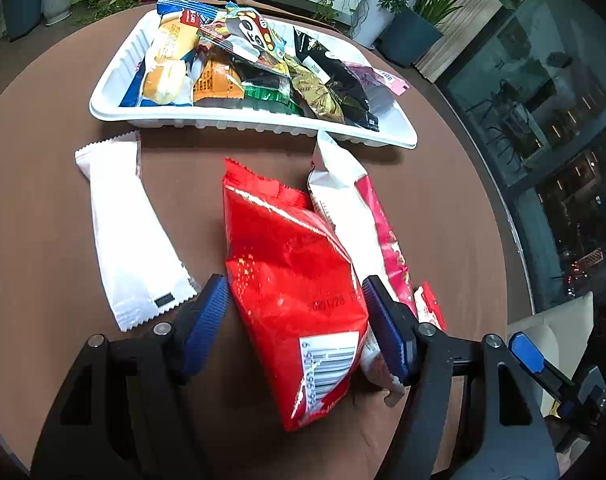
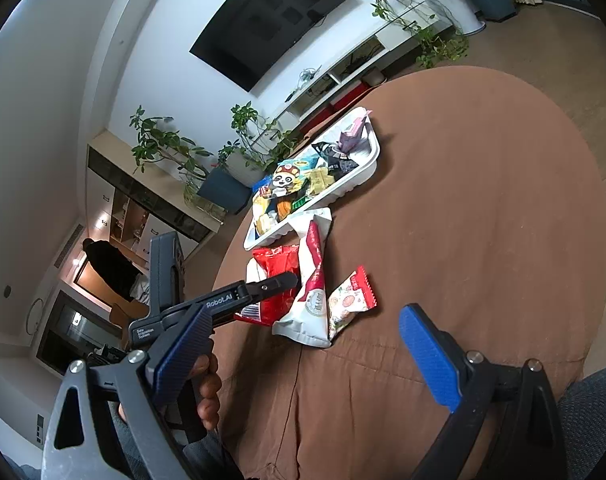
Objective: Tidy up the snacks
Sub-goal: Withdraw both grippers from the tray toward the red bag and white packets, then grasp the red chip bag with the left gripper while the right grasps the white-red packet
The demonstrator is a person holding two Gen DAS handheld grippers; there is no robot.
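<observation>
Between the left gripper's [image 1: 295, 304] spread fingers lies the red bag [image 1: 291, 272], long axis running away toward the tray [image 1: 247, 120]; the pads seem just short of touching it. A white-red pack [image 1: 343, 200] crowds its right side, a white pack [image 1: 127, 232] lies apart left. Farther back, the right gripper [image 2: 303, 360] hangs spread and empty.

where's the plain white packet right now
In the left wrist view, the plain white packet lies flat on the brown table, left of the red bag and just in front of the white tray.
</observation>
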